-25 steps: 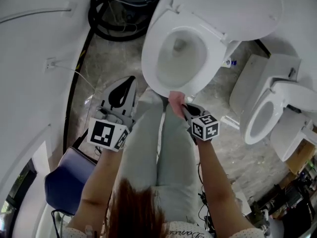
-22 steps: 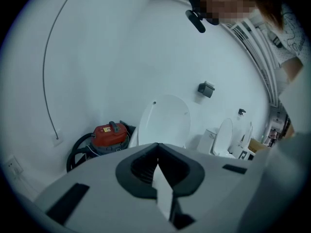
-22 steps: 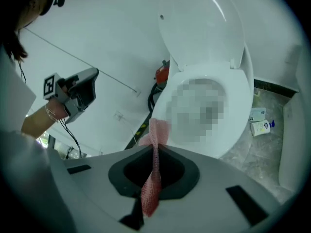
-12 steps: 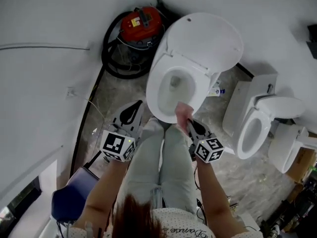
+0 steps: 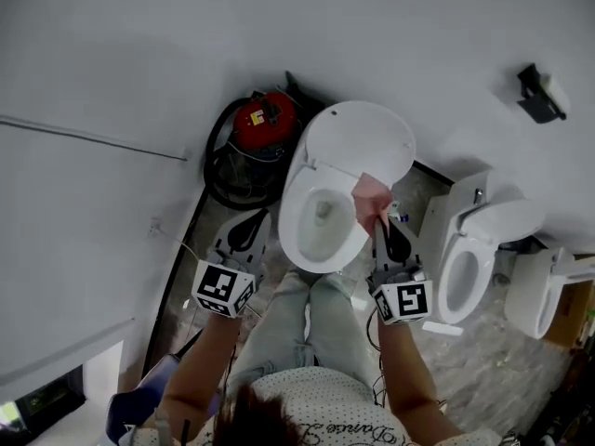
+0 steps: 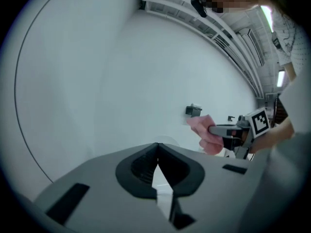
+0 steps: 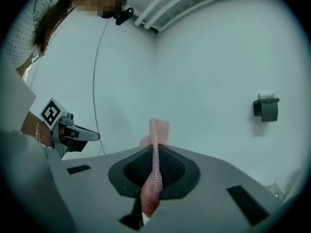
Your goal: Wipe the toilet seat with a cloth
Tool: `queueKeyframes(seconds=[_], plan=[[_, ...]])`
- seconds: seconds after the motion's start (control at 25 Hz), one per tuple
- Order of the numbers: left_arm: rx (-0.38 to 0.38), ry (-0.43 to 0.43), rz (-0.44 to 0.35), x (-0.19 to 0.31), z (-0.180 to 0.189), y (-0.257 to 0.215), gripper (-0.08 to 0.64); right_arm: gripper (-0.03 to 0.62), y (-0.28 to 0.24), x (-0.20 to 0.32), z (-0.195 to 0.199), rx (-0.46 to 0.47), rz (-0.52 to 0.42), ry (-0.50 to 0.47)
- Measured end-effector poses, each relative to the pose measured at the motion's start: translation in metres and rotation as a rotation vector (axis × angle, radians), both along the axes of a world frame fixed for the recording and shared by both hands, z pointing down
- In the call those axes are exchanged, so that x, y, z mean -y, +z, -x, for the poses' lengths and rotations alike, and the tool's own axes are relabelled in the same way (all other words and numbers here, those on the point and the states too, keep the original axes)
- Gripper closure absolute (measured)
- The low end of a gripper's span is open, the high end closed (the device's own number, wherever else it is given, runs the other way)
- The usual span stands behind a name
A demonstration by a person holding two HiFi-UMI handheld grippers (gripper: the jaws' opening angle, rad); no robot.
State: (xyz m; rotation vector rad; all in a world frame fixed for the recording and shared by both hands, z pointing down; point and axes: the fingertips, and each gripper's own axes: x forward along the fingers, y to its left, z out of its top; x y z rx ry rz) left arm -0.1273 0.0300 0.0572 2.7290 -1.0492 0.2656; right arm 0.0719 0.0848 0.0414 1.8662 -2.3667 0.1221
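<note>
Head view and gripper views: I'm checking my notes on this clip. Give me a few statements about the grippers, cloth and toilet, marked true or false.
1. The right gripper is shut on a pink cloth. True.
2. The left gripper also holds a cloth. False: it is shut with nothing in it.
3. The lid of the nearer toilet is down. False: it is raised and the bowl is open.
4. A red vacuum stands beside that toilet. True.
</note>
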Motion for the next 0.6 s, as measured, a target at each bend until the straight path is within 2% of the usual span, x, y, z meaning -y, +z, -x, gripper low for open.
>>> queueKeyframes(seconds=[0.16, 0.32, 0.6], plan=[[0.002, 0.007, -0.065, 0.005, -0.001, -0.041, 0.558, 0.566, -0.064, -0.005, -0.014, 0.05, -0.118, 0.064], [-0.023, 0.009, -0.127, 0.01, -0.004, -0.08, 0.558, 0.566, -0.103, -0.012, -0.026, 0.122, -0.177, 0.091], [-0.062, 0.007, -0.192, 0.012, -0.009, -0.122, 0.557, 0.566, -0.148, -0.017, -0.026, 0.101, -0.256, 0.098]])
